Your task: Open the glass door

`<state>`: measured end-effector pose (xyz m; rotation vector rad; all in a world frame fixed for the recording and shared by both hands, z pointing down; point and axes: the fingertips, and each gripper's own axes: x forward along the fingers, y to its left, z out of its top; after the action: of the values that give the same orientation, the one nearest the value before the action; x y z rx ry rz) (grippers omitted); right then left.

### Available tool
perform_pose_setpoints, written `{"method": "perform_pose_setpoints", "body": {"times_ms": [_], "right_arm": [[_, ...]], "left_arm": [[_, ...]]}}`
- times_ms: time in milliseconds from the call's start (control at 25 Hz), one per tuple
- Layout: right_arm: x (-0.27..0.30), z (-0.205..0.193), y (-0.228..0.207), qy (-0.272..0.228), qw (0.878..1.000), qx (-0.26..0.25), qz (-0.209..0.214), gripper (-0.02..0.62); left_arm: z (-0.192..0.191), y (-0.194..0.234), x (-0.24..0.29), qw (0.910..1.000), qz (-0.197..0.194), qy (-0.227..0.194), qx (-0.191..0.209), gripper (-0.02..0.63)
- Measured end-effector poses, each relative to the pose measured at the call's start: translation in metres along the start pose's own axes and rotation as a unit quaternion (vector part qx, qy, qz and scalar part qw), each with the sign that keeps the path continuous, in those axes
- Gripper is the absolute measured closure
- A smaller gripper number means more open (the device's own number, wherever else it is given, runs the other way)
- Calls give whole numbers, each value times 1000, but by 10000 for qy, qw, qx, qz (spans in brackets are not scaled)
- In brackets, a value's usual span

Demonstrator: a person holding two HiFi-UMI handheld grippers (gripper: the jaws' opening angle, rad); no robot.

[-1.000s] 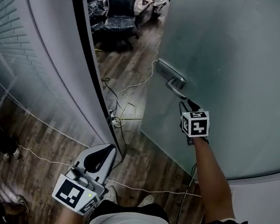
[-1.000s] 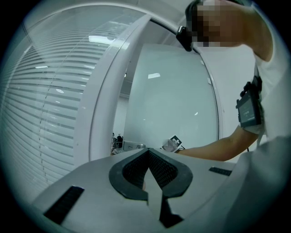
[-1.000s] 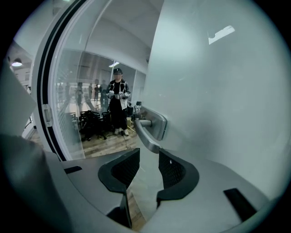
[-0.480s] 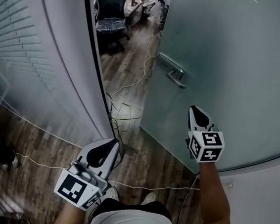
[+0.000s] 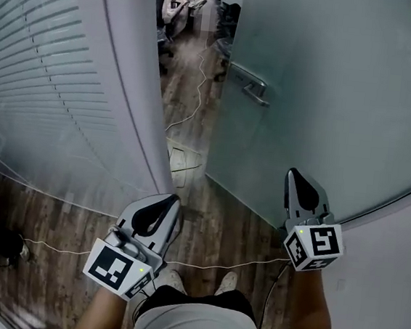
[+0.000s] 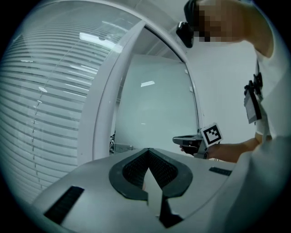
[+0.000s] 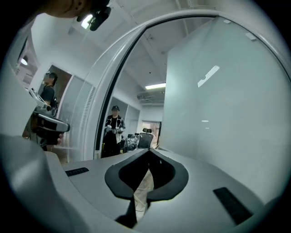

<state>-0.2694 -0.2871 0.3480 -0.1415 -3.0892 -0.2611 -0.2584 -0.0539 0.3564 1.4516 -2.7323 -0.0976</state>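
Note:
The frosted glass door (image 5: 330,86) stands ajar, its metal lever handle (image 5: 247,84) on the edge beside the gap. My right gripper (image 5: 297,175) hovers low in front of the glass, well back from the handle, shut and holding nothing. My left gripper (image 5: 173,200) is by the white door frame (image 5: 119,78), shut and empty too. The left gripper view shows its closed jaws (image 6: 148,150), the door (image 6: 154,109), the handle (image 6: 119,147) and the right gripper (image 6: 186,140). The right gripper view shows closed jaws (image 7: 149,151) beside the glass (image 7: 227,113).
A glass wall with slatted blinds (image 5: 33,69) runs along the left. Cables (image 5: 197,86) trail over the wooden floor through the gap, with office chairs (image 5: 165,32) beyond. A person (image 7: 113,127) stands in the room past the doorway.
The right gripper has come away from the door handle, drawn back toward me, and its jaws have shut. The left gripper has hardly shifted.

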Motion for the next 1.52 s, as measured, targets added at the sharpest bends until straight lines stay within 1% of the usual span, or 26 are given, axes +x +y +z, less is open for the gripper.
{"method": "perform_pose_setpoints", "body": {"times_ms": [160, 280, 520, 680, 800, 920, 1080, 1240, 1400, 1520], "right_arm": [[-44, -6, 23, -155, 9999, 14, 28, 592], [-67, 8, 46, -315, 9995, 19, 86, 592], [-103, 26, 83, -477, 9986, 48, 230, 592], [-122, 46, 83, -479, 9986, 29, 239, 592], [-147, 56, 76, -467, 9986, 24, 231, 592], [-185, 62, 82, -479, 9986, 12, 215, 592], [-251, 55, 100, -532, 9983, -51, 214, 592], [-310, 53, 102, -543, 9980, -36, 317, 592], [-343, 36, 106, -557, 9980, 145, 263, 592], [-357, 41, 118, -580, 9979, 190, 217, 593]], "left_arm": [[-7, -10, -7, 9996, -278, -17, 13, 606], [-6, -12, -13, 9992, -393, 20, 2, 606], [1, -23, -27, 9990, -453, -29, -15, 606], [23, -38, -34, 9990, -439, -76, 0, 606], [32, -61, -42, 9992, -402, -75, -23, 606], [32, -92, -68, 9992, -399, -79, -22, 606], [14, -143, -115, 9992, -401, -78, -16, 606], [7, -188, -145, 9996, -259, 4, -84, 606], [-10, -208, -168, 9997, -209, 126, -92, 606], [-5, -210, -185, 9996, -219, 162, -78, 606]]}}
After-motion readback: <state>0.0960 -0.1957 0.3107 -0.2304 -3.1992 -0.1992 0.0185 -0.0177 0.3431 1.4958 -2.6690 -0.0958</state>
